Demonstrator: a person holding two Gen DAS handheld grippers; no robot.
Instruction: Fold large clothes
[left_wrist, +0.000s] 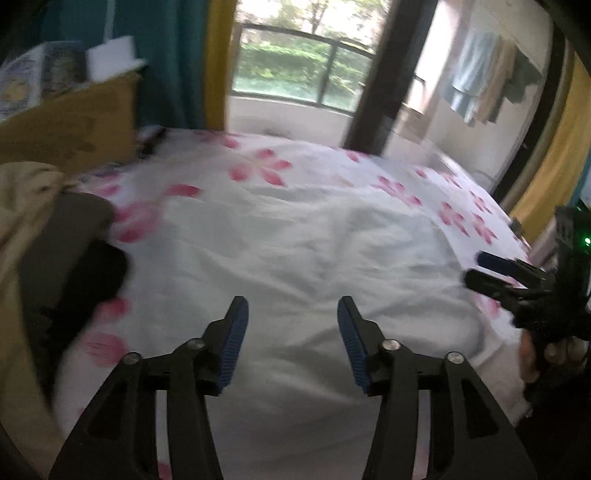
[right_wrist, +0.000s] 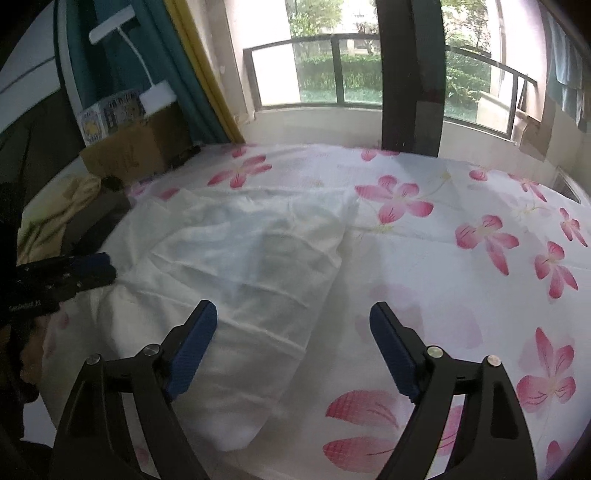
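Lying creased and spread flat on flowered bedsheet (right_wrist: 461, 177): white garment (right_wrist: 240, 258). Hovering above, both wide open, gripping nothing: left gripper (left_wrist: 291, 306), right gripper (right_wrist: 293, 314).

Daylight from the window (right_wrist: 340, 70) lights my feed; its glass is blown out to near white at the top, while the greenery below keeps some colour. The bed (left_wrist: 295, 229) gets soft, even light with faint shadows in the creases. My left view is smeared with motion blur, worst on the pink flowers and the box (left_wrist: 74, 122) at left. My right view is sharper, blurring only on the near sheet. Both frames bulge like a barrel, the window bars bow, and the corners fall off into black vignette. The curtain (right_wrist: 162, 55) sits dim beside the glare
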